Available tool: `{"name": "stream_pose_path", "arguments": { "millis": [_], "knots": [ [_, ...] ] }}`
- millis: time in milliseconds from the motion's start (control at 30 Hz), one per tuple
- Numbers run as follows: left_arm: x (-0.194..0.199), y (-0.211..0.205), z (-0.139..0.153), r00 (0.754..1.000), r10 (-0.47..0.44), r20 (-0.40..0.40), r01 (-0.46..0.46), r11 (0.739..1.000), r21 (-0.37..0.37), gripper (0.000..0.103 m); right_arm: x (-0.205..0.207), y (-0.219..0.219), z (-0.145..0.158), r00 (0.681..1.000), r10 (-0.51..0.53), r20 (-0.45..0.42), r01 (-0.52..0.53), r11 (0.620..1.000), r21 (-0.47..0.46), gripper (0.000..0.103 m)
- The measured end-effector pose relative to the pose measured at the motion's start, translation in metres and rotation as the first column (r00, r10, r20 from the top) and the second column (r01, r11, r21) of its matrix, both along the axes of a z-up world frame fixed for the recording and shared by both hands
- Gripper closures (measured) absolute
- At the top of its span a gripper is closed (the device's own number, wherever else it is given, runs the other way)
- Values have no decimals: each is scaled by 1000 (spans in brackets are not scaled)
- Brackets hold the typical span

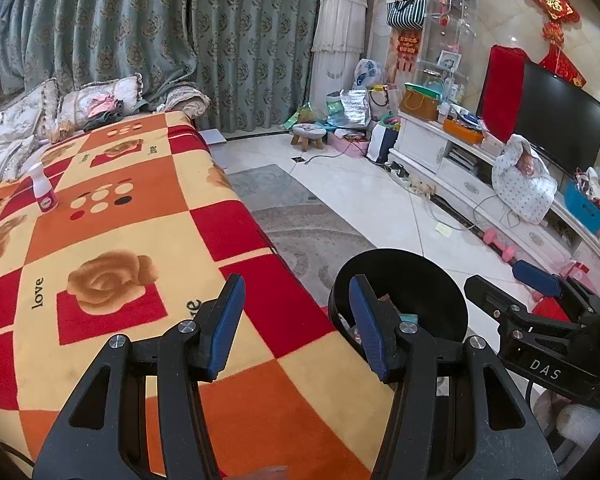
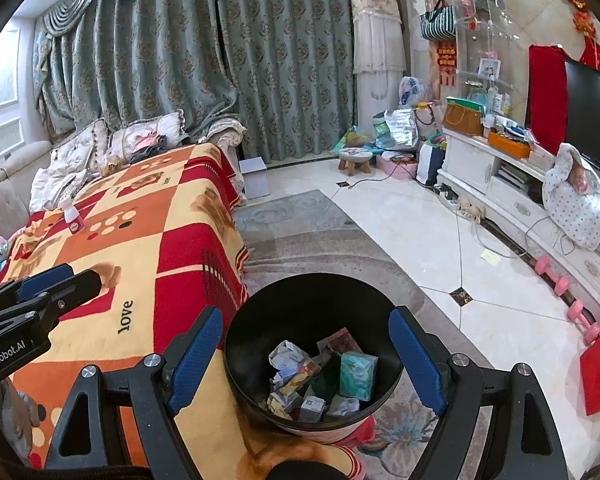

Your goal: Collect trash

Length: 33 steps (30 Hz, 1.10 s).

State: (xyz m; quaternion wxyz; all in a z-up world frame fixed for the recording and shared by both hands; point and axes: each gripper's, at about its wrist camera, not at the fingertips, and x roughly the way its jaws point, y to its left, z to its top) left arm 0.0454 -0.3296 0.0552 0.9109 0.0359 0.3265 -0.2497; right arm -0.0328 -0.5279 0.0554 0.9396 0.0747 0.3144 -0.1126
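Clearly both tongs, left tongs [image 1: 296, 324] and right tongs [image 2: 306, 360], hang released and empty beside the bin [image 2: 236, 344]; the small white bottle [image 1: 43, 188], far from the bin across the blanket [image 1: 140, 220], could topple if nudged.

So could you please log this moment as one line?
left gripper: open, empty | right gripper: open, above bin | trash: in bin

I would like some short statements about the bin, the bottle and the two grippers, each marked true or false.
1. The black bin holds crumpled paper and small cartons. True.
2. The white bottle lies inside the bin. False: it stands upright on the blanket.
3. The right gripper grips a carton. False: its jaws are open and empty.
4. The left gripper holds nothing. True.
5. The bin stands on the blanket. False: it stands beside it.
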Motion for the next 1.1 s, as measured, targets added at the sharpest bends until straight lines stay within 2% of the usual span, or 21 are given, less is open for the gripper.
{"name": "stream_pose_path", "arguments": {
  "millis": [1100],
  "knots": [
    [-5, -6, -8, 1000, -8, -17, 8, 1000, -7, 50, 3, 1, -2, 1000, 11, -13, -11, 1000, 2, 19]
  ]
}}
